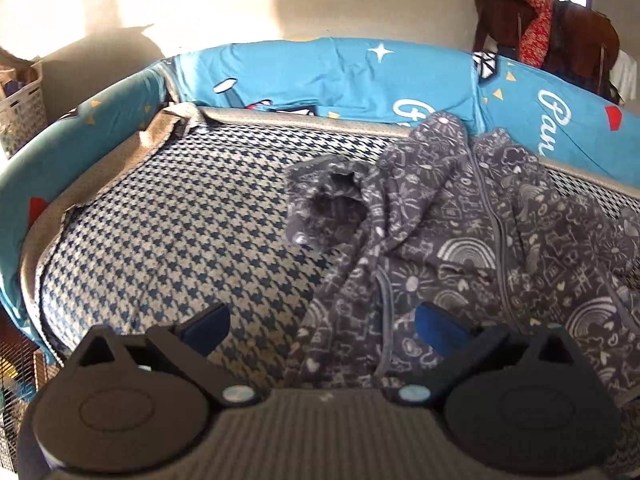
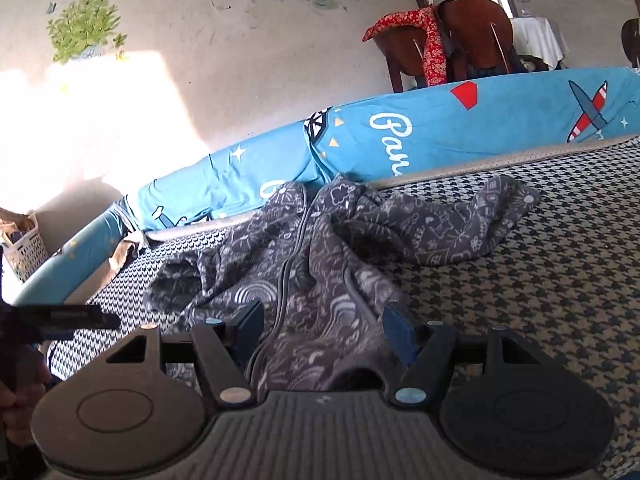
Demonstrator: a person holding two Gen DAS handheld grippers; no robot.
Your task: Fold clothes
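A dark grey zip-up jacket (image 1: 460, 240) with white doodle prints lies crumpled on a blue-and-beige houndstooth cover (image 1: 180, 220). One sleeve cuff (image 1: 328, 208) points left, its opening facing the camera. My left gripper (image 1: 320, 324) is open just above the jacket's near left hem, its blue pads wide apart with nothing between them. In the right wrist view the same jacket (image 2: 320, 256) spreads ahead, one sleeve (image 2: 480, 216) thrown out to the right. My right gripper (image 2: 324, 328) is open, straddling the jacket's near hem beside the zip, and is not clamped on the cloth.
Blue printed cushions (image 1: 340, 76) line the back and left edges of the bed. A white basket (image 1: 20, 116) stands at far left. A wooden chair (image 2: 460, 40) with a red cloth is behind the cushions. The left gripper's body (image 2: 68, 320) and a hand (image 2: 16, 396) show at lower left.
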